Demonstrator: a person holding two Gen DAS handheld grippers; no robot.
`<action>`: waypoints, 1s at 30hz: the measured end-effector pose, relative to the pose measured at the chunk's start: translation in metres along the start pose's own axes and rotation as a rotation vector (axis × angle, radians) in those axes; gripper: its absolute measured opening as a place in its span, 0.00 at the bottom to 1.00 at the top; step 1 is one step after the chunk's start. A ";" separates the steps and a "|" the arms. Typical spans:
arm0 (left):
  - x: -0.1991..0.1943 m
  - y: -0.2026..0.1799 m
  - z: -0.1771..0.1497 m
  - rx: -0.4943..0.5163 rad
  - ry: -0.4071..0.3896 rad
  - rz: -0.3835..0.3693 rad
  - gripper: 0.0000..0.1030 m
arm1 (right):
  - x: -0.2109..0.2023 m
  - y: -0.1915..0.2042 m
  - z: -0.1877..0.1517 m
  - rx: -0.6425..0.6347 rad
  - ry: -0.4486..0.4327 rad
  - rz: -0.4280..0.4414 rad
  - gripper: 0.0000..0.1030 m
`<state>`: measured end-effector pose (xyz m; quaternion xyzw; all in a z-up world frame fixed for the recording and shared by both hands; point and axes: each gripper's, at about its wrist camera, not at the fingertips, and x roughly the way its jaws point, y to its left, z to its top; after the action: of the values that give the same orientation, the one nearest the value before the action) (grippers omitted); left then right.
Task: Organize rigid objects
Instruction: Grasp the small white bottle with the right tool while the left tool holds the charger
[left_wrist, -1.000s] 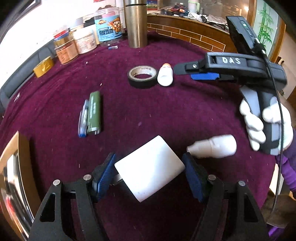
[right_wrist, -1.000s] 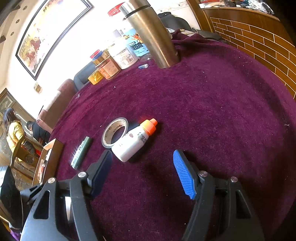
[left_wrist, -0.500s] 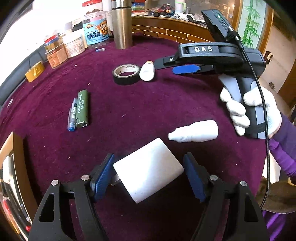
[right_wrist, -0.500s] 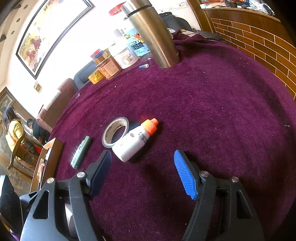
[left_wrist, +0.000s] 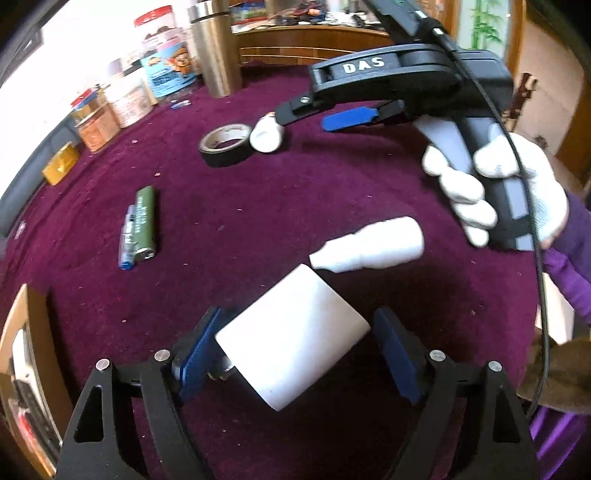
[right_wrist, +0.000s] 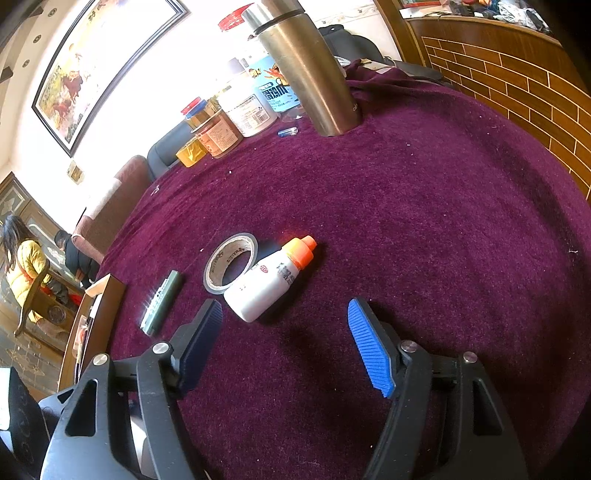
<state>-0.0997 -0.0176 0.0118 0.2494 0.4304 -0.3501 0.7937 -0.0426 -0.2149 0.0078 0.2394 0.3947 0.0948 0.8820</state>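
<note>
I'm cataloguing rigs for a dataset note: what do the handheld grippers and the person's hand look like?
Both grippers are black frames with ribbed blue pads and silver screws. The right one has white "DAS" lettering, a grey handle and a black cable. The hand wears a white knit glove and purple sleeve.

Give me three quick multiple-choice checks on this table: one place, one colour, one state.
1. The tape roll lies:
A. beside the orange-capped bottle
B. on the metal flask
C. in a tray

2. The table cloth is:
A. green
B. grey
C. dark purple

3. The right hand-held gripper is:
A. shut on the bottle
B. open, nothing between its pads
C. shut on the tape

Key: 1 A, the roll lies right against the bottle's side; 2 C, purple throughout both views; 3 B, its pads stand apart over bare cloth.
</note>
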 end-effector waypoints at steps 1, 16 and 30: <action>-0.002 0.000 0.001 -0.010 -0.001 0.015 0.64 | 0.000 0.000 0.000 0.001 0.000 0.002 0.69; -0.100 0.023 -0.064 -0.385 -0.237 0.091 0.65 | 0.006 0.004 0.006 -0.040 0.034 0.014 0.81; -0.162 0.065 -0.137 -0.679 -0.404 0.127 0.65 | -0.032 0.076 -0.059 -0.413 0.229 -0.023 0.74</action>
<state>-0.1812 0.1745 0.0880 -0.0748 0.3405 -0.1801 0.9198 -0.1060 -0.1398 0.0324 0.0372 0.4671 0.1902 0.8627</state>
